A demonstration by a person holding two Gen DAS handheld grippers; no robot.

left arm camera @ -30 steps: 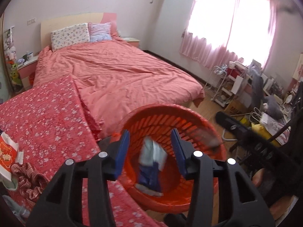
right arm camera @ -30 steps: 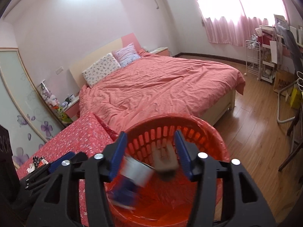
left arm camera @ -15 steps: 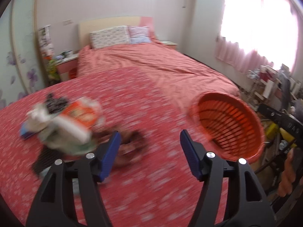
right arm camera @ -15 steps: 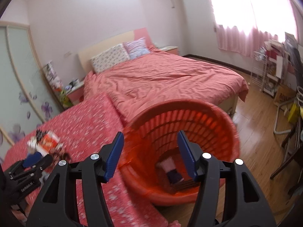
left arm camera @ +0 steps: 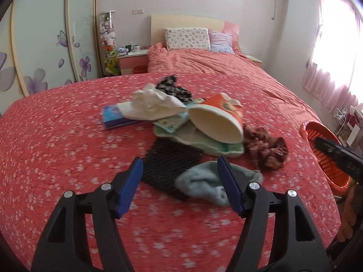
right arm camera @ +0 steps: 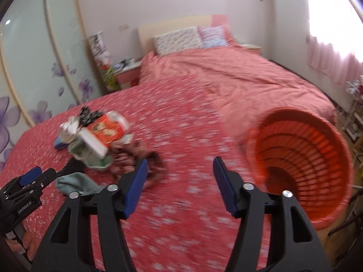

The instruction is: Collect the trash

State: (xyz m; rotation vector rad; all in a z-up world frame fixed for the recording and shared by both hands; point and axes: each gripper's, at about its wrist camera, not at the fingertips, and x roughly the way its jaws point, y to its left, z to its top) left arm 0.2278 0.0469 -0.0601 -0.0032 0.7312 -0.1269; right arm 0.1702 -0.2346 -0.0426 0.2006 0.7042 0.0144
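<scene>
A heap of trash lies on the red flowered cloth (left arm camera: 56, 149): an orange-and-white paper cup (left arm camera: 217, 122), crumpled white paper (left arm camera: 154, 104), a blue pack (left arm camera: 113, 115), a black mesh piece (left arm camera: 170, 165), a pale blue sock (left arm camera: 202, 181) and a brown ruffled cloth (left arm camera: 265, 147). My left gripper (left arm camera: 181, 181) is open and empty, just short of the sock and mesh. My right gripper (right arm camera: 179, 181) is open and empty above the cloth, between the heap (right arm camera: 97, 136) and the orange basket (right arm camera: 301, 156), which stands at the cloth's right edge.
A bed with a pink cover (left arm camera: 215, 68) and two pillows stands behind. A wardrobe with flower decals (left arm camera: 45, 45) is at the left. A nightstand (left arm camera: 131, 61) sits beside the bed. Pink curtains (left arm camera: 335, 56) and shelves are at the right.
Both grippers have swung left, away from the basket and toward the heap. The trash seen falling into the basket a second ago is out of view.
</scene>
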